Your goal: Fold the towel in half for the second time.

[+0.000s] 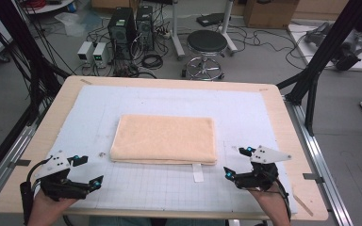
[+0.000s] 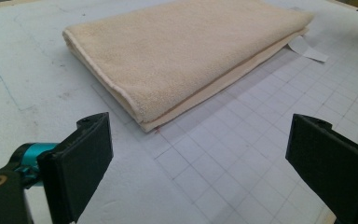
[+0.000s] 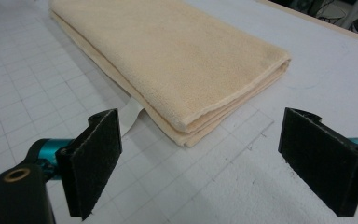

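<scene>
A folded peach towel (image 1: 165, 139) lies flat in the middle of the white grid mat (image 1: 245, 108), with a white label (image 1: 197, 172) sticking out from its near edge. My left gripper (image 1: 88, 172) rests at the mat's near left, open and holding nothing, pointed at the towel's near left corner (image 2: 144, 122). My right gripper (image 1: 235, 162) sits at the near right, also open and unloaded, aimed at the towel's near right corner (image 3: 186, 133). The towel (image 2: 177, 51) lies a short way beyond the left jaws, and the towel (image 3: 168, 56) lies just past the right jaws.
The mat covers a wooden table (image 1: 273, 101). Beyond the far edge stand a round stool (image 1: 206, 49), computer towers (image 1: 131, 28) and loose cables on the floor. Black frame posts (image 1: 327, 42) rise at the right, and metal rails run along both table sides.
</scene>
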Motion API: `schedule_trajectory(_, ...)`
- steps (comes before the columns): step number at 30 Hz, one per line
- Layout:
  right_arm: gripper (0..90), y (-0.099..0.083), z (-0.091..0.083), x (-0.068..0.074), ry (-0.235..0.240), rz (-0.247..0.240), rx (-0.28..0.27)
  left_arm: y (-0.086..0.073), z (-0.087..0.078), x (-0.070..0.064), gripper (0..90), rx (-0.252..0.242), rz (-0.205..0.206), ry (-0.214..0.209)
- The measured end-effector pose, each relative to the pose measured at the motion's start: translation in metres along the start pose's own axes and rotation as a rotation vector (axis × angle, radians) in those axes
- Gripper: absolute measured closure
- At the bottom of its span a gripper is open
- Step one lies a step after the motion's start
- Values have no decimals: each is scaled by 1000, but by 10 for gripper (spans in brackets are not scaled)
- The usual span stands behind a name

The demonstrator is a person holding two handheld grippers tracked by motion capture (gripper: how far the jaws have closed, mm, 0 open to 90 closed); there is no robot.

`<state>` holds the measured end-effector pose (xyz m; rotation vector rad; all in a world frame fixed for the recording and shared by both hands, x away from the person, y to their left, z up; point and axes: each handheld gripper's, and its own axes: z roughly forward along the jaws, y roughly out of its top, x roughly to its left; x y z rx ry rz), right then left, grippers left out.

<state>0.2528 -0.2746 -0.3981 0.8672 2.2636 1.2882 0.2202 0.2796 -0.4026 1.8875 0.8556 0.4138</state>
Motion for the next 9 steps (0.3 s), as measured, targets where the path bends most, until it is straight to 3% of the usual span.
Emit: schedule_trajectory(9,126,1,4,-2,-3,-6,8,1,3,1,77,0,1,-5)
